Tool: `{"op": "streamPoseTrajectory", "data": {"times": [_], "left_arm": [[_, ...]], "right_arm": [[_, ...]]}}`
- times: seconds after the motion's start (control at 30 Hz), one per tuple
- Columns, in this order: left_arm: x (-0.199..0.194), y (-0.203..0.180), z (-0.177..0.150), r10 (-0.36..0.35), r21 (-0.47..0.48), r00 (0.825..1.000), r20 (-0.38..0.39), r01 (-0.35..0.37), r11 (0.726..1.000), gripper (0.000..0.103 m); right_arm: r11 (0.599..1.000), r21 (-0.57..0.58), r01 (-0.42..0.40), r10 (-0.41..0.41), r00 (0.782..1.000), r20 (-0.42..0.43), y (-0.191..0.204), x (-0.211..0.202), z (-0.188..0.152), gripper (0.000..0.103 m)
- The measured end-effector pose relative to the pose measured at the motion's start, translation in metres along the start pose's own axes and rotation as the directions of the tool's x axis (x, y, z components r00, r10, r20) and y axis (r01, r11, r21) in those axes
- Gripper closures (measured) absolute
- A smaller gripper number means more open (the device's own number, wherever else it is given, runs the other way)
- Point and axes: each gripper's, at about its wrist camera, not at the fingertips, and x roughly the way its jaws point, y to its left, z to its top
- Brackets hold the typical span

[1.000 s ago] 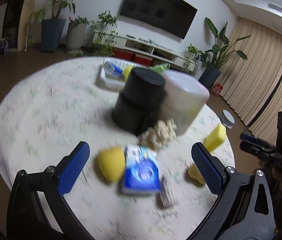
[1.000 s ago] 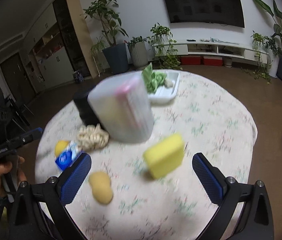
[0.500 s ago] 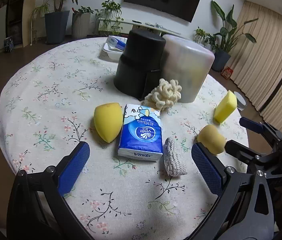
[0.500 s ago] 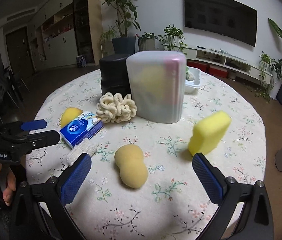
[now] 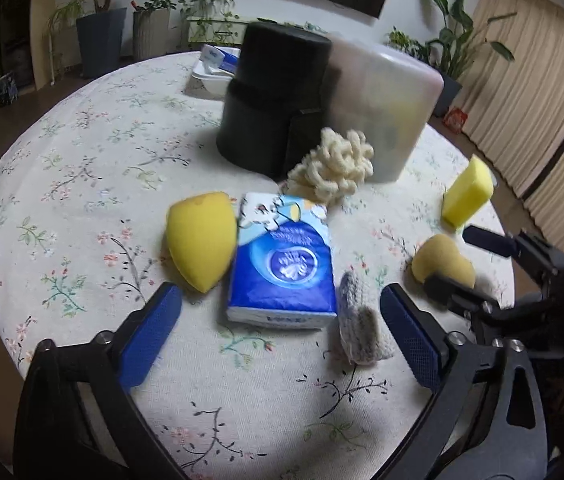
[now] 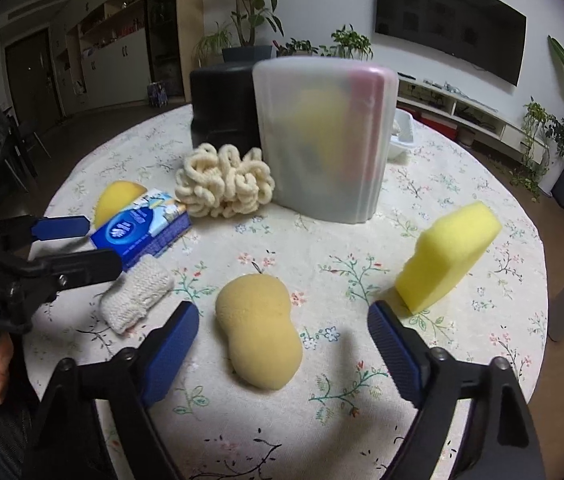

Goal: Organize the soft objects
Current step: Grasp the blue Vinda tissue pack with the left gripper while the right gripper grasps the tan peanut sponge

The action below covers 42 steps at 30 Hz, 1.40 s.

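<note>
Looks like the pick-up hasn't started: both grippers hang wide open over the counter (image 6: 362,240), holding nothing. Right gripper (image 6: 282,340) lines up on the tan peanut-shaped sponge (image 6: 260,330); left gripper (image 5: 282,328) faces the tissue pack (image 5: 282,268). Next I'd guess: lower, squeeze gently.

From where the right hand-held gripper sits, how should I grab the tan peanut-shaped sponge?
Probably pinch the tan sponge across its narrow waist, coming straight down from above. It lies flat, lengthwise between the open right hand-held gripper fingers, with bare tablecloth on both sides.
</note>
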Motion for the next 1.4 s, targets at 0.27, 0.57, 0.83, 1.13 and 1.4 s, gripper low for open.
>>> {"op": "streamPoseTrajectory", "data": {"times": [0.27,0.57,0.83,1.13,1.4], "left_arm": [[0.009,-0.002,0.005,-0.014,-0.004,0.999,-0.03,0.014,1.0,0.03],[0.018,-0.006,0.015,-0.007,0.032,0.997,-0.071,0.01,0.999,0.027],[0.022,-0.018,0.021,0.037,0.148,0.997,-0.064,-0.027,0.989,0.03],[0.029,0.006,0.034,-0.08,0.032,0.988,-0.134,0.085,0.996,0.047],[0.041,-0.018,0.046,0.053,0.213,0.975,-0.218,-0.006,0.977,0.048]], "right_arm": [[1.0,0.001,-0.02,0.02,0.999,-0.043,-0.001,0.01,-0.001,0.027],[0.999,-0.002,-0.039,0.039,0.997,-0.064,-0.001,0.015,-0.001,0.027],[0.999,-0.012,-0.04,0.039,0.996,-0.078,0.001,0.014,-0.001,0.028],[0.999,-0.008,-0.042,0.041,0.994,-0.104,0.002,0.014,0.001,0.029],[0.999,-0.021,-0.033,0.03,0.992,-0.125,0.003,0.016,0.002,0.028]]}}
